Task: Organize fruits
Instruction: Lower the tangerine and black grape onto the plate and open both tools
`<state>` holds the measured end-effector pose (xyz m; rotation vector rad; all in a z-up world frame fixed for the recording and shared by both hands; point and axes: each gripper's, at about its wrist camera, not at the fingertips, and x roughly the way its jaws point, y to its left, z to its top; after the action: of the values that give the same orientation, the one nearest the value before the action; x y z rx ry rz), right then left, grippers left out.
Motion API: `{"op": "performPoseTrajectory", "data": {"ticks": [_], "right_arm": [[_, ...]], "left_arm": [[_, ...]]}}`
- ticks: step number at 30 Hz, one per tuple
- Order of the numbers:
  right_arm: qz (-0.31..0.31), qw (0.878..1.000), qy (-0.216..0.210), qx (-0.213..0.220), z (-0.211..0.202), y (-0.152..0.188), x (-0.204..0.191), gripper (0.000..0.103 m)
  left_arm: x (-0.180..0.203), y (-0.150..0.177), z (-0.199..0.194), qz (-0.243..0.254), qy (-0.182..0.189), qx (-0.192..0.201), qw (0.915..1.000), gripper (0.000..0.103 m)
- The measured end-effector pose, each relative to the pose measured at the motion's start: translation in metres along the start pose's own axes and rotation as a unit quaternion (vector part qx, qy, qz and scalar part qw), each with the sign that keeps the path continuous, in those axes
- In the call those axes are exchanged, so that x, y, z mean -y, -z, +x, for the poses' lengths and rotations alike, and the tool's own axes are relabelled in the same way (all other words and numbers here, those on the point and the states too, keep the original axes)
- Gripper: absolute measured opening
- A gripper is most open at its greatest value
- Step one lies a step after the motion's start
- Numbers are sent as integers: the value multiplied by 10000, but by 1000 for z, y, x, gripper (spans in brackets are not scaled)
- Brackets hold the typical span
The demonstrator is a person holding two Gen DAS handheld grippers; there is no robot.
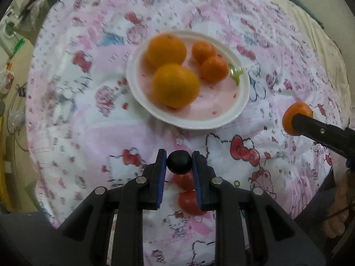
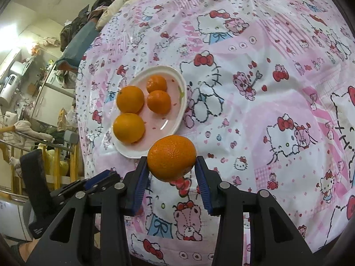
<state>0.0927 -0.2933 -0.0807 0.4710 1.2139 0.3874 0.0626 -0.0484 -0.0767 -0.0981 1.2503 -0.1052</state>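
The plate serves as the landmark throughout. Nearest the left wrist camera, the left gripper (image 1: 179, 163) is clamped on a small dark round fruit (image 1: 179, 162), its blue pads pressing both sides; the fruit hangs in the air on the near side of the plate. Below and behind it, between the jaws, two red tomatoes (image 1: 188, 194) lie on the sheet, nearer the camera than the plate, blurred.

Nearest the right wrist camera, the right gripper (image 2: 171, 166) grasps a mandarin (image 2: 171, 158) between its blue pads, held just off the near rim of the plate. In the left wrist view the same mandarin (image 1: 296, 116) shows to the right of the plate, partly covered by a black finger (image 1: 315, 128) of the right gripper.

Farther out, the white plate (image 1: 221, 124), pink inside, sits on a pink cartoon-cat bedsheet (image 1: 84, 119). It holds four fruits: two large oranges (image 1: 176, 85) on its left half, one behind the other and touching, and two small mandarins (image 1: 214, 68) on its right half, also touching. A green painted mark (image 1: 235, 73) shows on the inner wall at the plate's right edge.

Beyond the plate, the sheet (image 2: 255, 71) runs on to crumpled bedding (image 2: 124, 2) and a cluttered room.
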Motion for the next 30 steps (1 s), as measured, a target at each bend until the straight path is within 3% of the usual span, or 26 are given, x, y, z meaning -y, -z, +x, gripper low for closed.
{"op": "performPoseTrajectory", "data": {"ticks": [6, 14, 30], "right_arm": [[-50, 9998, -139, 163, -11, -3, -8, 44], [-144, 9986, -287, 414, -21, -16, -17, 44], [-384, 9980, -317, 394, -2, -75, -22, 44]], "left_arm": [[-18, -9, -31, -321, 76, 325, 9989, 19], [-16, -40, -48, -214, 35, 642, 9977, 19], [-28, -105, -20, -164, 31, 659, 9977, 19]]}}
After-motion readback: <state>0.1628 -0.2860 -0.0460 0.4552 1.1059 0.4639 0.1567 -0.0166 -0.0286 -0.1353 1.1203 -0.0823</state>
